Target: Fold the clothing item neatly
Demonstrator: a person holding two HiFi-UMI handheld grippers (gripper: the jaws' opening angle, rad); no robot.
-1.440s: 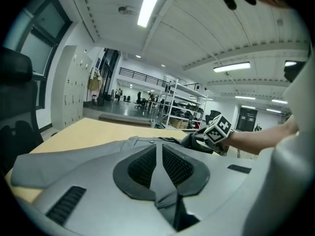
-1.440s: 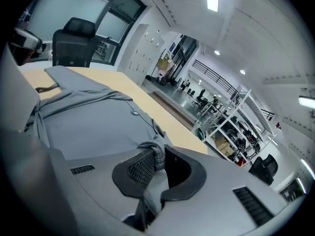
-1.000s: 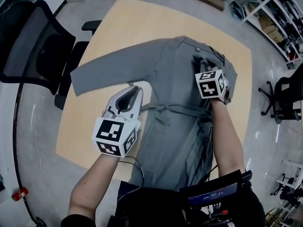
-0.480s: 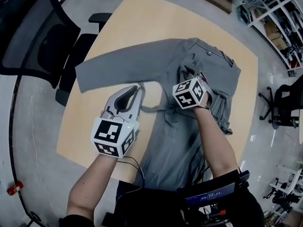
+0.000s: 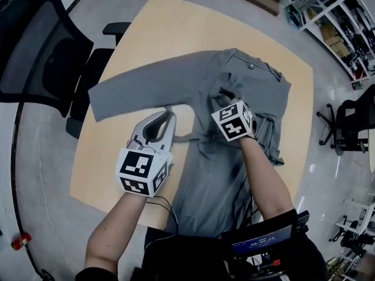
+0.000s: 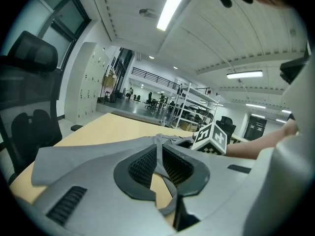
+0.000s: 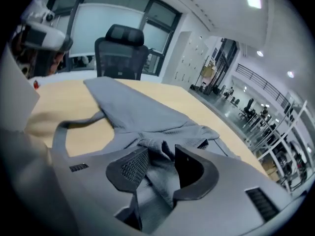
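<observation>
The right gripper (image 5: 225, 93) has pulled 1 side of the gray gown (image 5: 205, 186) to the middle of the table (image 5: 146, 40). Its fingers have just been opening, with cloth loose between them. The fingers of the left gripper (image 5: 166, 117) pinch a thin gray strip (image 6: 159, 156). That fold looks done.

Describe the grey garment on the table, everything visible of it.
The grey garment is a soft woven robe spread on the wooden table, collar at the far end, hem hanging off the near edge. One long sleeve stretches left; the other side is bunched inward. The left tool is shut on its thin waist tie. The right tool, jaws just opening, has a fold of cloth between them.
</observation>
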